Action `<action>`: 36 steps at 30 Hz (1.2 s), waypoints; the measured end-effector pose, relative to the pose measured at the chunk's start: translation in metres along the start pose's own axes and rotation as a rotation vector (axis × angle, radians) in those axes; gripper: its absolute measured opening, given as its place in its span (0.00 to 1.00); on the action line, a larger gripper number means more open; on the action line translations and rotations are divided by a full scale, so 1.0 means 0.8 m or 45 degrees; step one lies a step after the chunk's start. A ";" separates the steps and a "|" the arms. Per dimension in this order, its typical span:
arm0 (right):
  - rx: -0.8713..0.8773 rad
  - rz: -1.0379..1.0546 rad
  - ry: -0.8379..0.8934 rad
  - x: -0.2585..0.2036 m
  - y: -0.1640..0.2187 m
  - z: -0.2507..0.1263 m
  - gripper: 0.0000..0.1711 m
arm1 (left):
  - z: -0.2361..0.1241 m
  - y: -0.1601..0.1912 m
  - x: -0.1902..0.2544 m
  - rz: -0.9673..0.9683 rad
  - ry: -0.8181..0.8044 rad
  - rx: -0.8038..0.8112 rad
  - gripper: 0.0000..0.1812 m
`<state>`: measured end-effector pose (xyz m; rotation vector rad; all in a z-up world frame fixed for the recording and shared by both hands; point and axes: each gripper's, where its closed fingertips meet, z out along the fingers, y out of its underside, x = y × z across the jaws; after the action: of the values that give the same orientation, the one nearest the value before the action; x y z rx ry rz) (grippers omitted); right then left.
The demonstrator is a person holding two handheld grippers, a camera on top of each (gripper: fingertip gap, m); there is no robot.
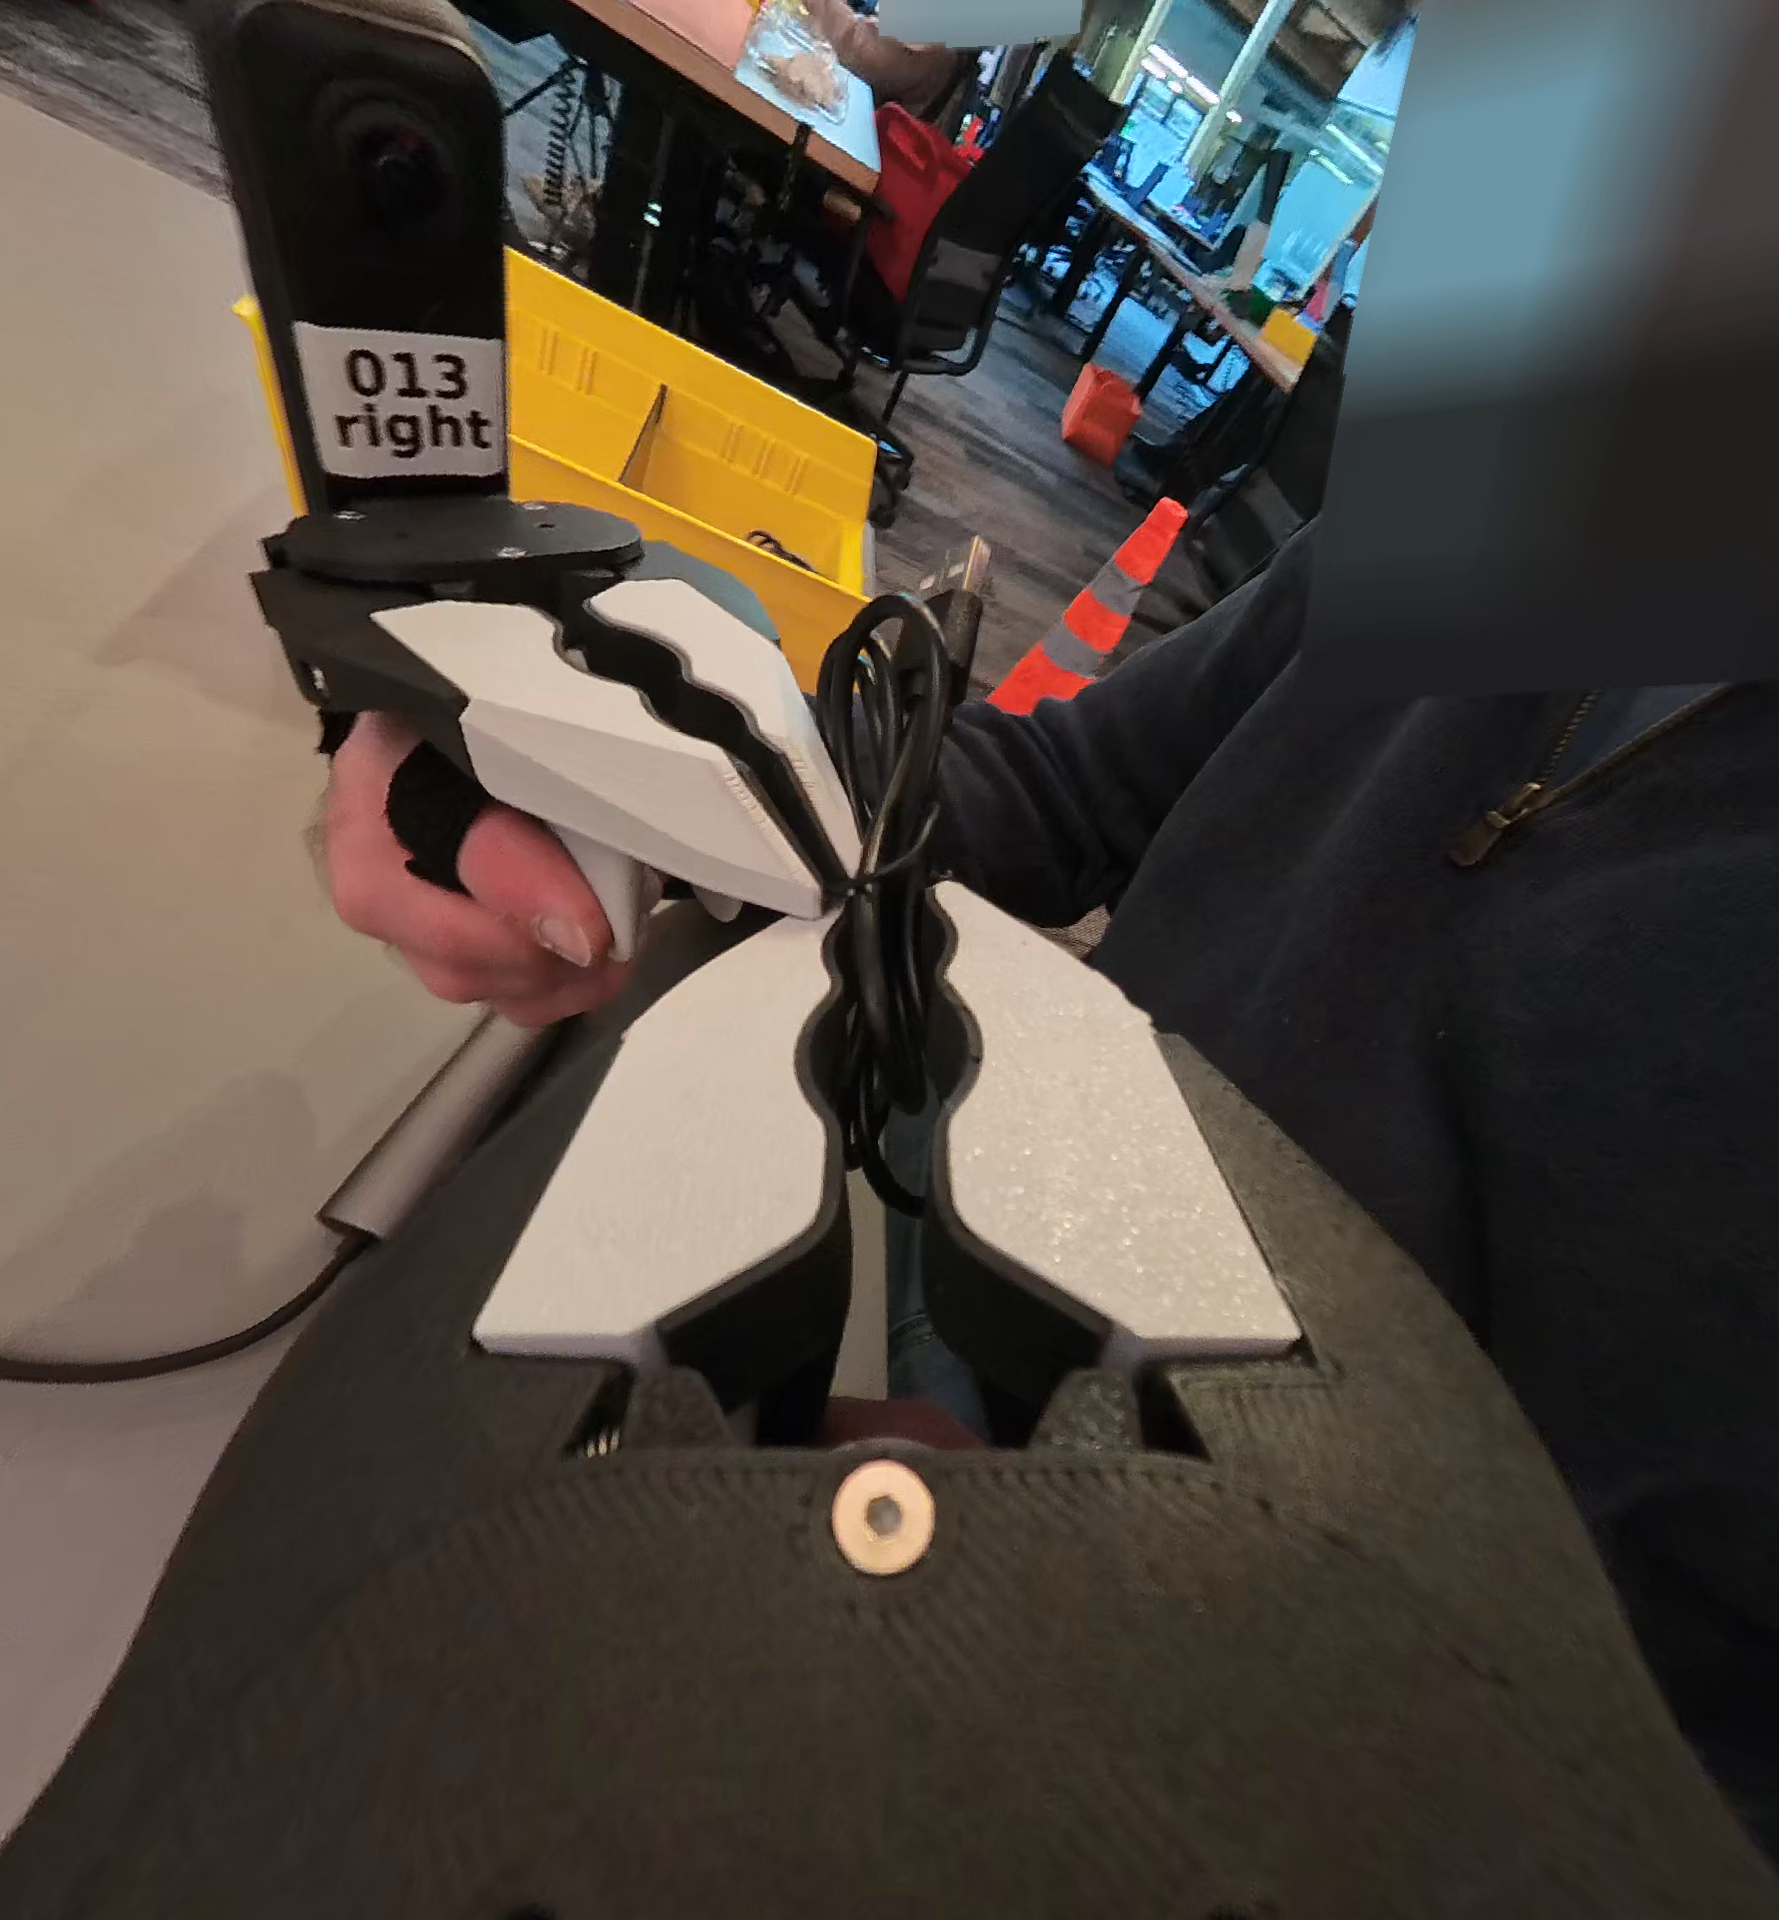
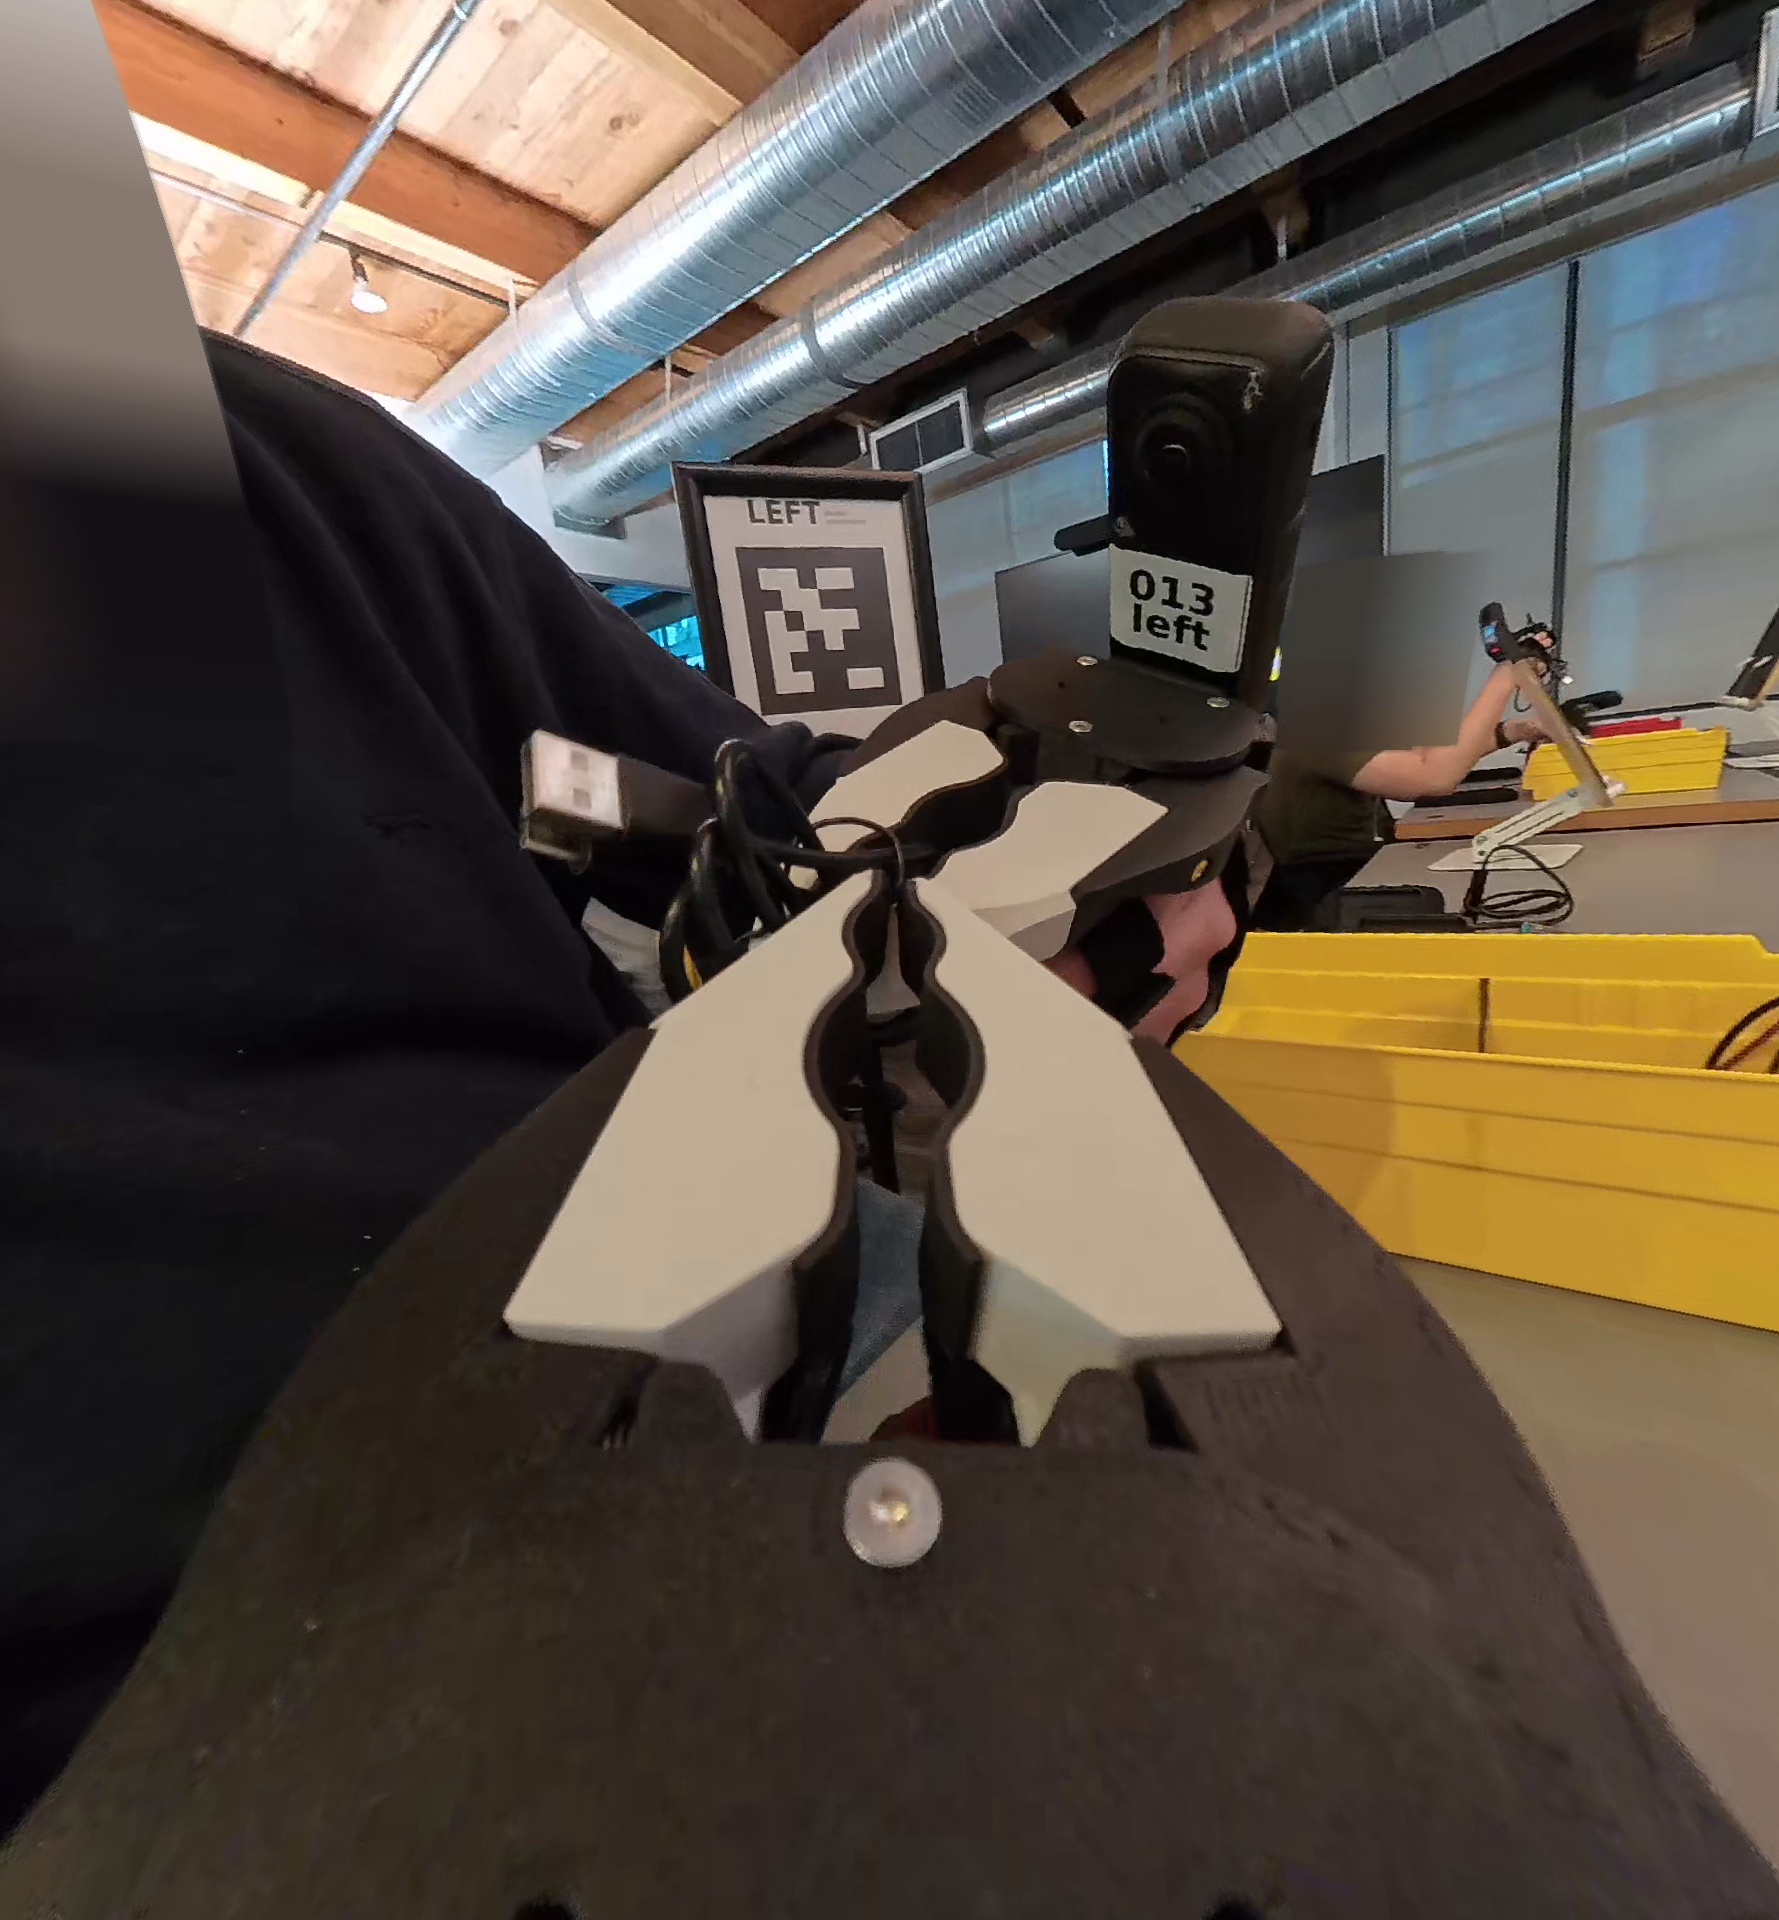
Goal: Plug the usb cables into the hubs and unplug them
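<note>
The left gripper [image 1: 887, 920], a black printed body with two pale grey fingers, is closed on a bundled black USB cable [image 1: 890, 790]; the coil runs upright between the finger pads, loops standing above the tips and a loop hanging below in the gap. The cable is bound at its middle by a thin black twist tie [image 1: 854, 883], right at the fingertips. Its silver-ended USB plug [image 1: 968, 592] sticks out from the top of the bundle.

The right gripper [image 1: 831, 883], of the same black and grey build, comes in from the left of the left wrist view with its tips pinched together at the tie; a hand [image 1: 469, 883] wraps its handle. In the right wrist view, the right gripper [image 2: 890, 883] shows its fingers shut at the tips on the thin loop of the tie [image 2: 864, 836], with the cable bundle [image 2: 719, 883] hanging just left of them and the plug [image 2: 573, 790] pointing left.

Both tools are held in the air in front of a person in a dark navy zip top [image 1: 1487, 1039], just off the edge of a light grey table [image 1: 85, 727]. A yellow plastic divided bin [image 2: 1487, 1143] sits on the table behind them; no hub can be made out
</note>
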<state>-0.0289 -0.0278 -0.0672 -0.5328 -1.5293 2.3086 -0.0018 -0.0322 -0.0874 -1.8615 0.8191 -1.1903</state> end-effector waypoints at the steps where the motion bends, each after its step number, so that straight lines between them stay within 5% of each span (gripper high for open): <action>1: 0.003 -0.008 0.012 0.001 -0.001 -0.002 0.00 | -0.001 -0.002 -0.001 0.002 -0.004 0.009 0.05; 26: 0.001 -0.051 0.133 0.013 0.006 -0.012 0.00 | -0.018 -0.013 -0.012 0.197 -0.256 -0.048 0.05; 36: 0.038 -0.030 0.142 0.014 0.002 -0.013 0.12 | -0.020 -0.019 -0.014 0.290 -0.338 -0.075 0.05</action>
<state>-0.0342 -0.0150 -0.0740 -0.6211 -1.4397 2.2406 -0.0187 -0.0196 -0.0747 -1.8664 0.8945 -0.7670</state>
